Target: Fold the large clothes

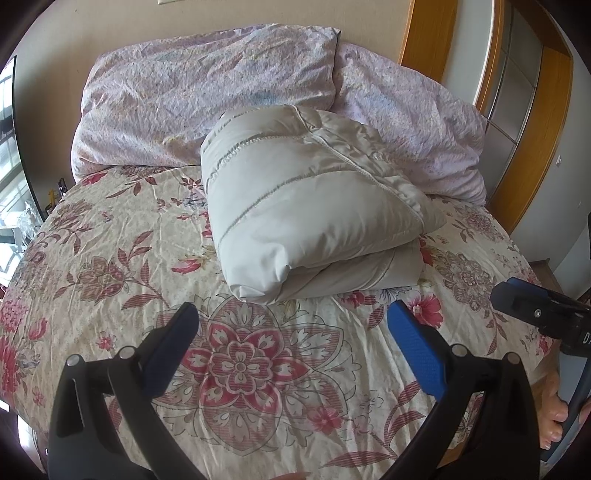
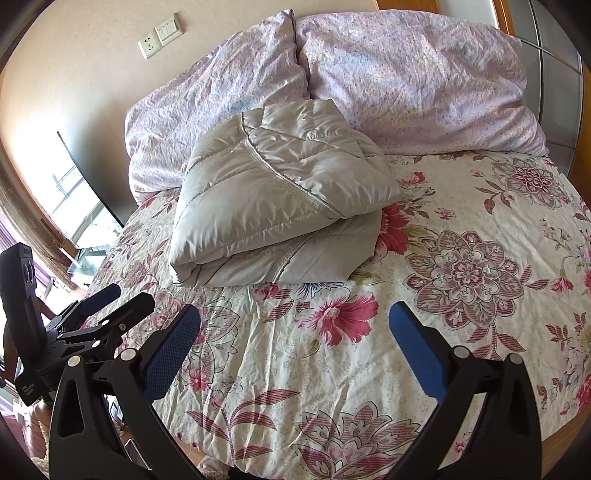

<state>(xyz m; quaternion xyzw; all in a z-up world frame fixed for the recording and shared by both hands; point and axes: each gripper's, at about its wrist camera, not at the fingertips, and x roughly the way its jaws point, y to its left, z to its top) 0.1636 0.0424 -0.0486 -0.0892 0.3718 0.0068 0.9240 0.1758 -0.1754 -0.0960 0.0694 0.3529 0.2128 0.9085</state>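
Here your left gripper (image 1: 291, 332) hangs over the near part of the bed with its blue pads (image 1: 417, 347) spread wide and nothing between them; below it lies only the floral bedspread (image 1: 110, 258). Your right gripper (image 2: 293, 334) is likewise released, its pads (image 2: 417, 347) wide apart over the same bedspread (image 2: 480, 206), empty.

The jacket (image 1: 303, 206), a pale grey padded one, sits folded into a thick bundle toward the head of the bed, well beyond both sets of fingers. Its upper layer lies doubled over the lower one, with stitched seams running across the top. In the right wrist view the jacket (image 2: 273, 199) shows a corner flap resting over the bottom layer on its right side. Its far edge touches the two lilac pillows (image 1: 199, 99) propped against the wall.

At the right edge of the left wrist view you can see part of the other gripper's black body and some fingers (image 1: 554, 417) of your hand. In the right wrist view a switch plate (image 2: 160, 33) sits on the wall above the pillows (image 2: 413, 77).
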